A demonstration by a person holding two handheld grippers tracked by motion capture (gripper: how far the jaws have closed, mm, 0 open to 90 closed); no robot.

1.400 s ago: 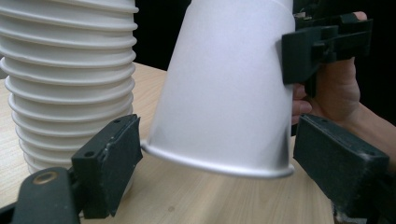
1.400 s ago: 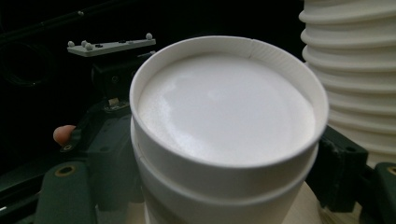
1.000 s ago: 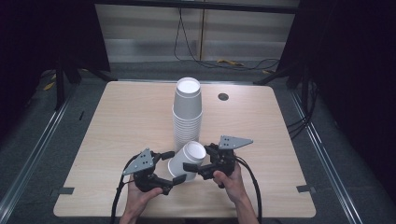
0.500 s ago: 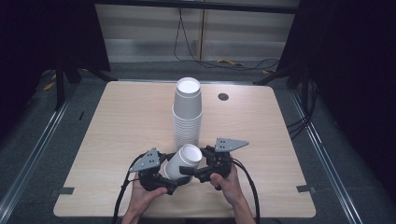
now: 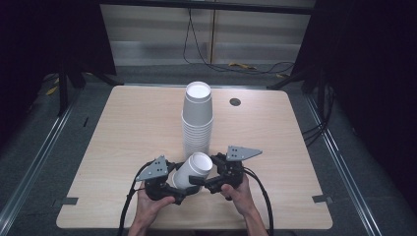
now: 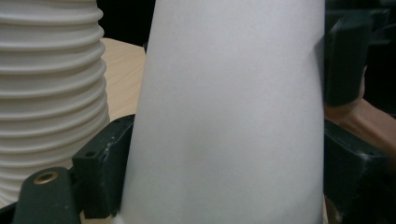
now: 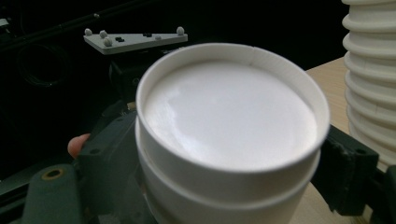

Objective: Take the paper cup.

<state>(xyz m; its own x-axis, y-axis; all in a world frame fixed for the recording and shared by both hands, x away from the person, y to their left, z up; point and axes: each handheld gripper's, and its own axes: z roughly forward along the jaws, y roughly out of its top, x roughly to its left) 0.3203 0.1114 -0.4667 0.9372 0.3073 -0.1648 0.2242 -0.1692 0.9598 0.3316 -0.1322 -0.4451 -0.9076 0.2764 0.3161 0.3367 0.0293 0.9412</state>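
A pair of nested white paper cups (image 5: pixel 191 170) is being held tilted above the near edge of the table (image 5: pixel 123 128), bottom end up and toward the far side, between the two grippers. In the right gripper view two stacked edges are showing, so the inner cup (image 7: pixel 231 116) is sitting slightly proud of the outer cup (image 7: pixel 224 196). The left gripper (image 5: pixel 169 189) is clamping the cup wall, its fingers (image 6: pixel 105 168) pressing on either side of the lower body; the right gripper (image 5: pixel 201 181) is gripping the end nearer the bottom, its fingers (image 7: pixel 348 170) bearing on opposite sides. Just beyond the fingertips, a tall stack of cups (image 5: pixel 197 120) is standing upright, near but apart. Judged risks: squeezing harder is likely to dent the thin wall and lock the two cups tighter; pulling off-axis may let a finger slip and drop a cup; a sudden release could swing a gripper forward into the stack and topple it.
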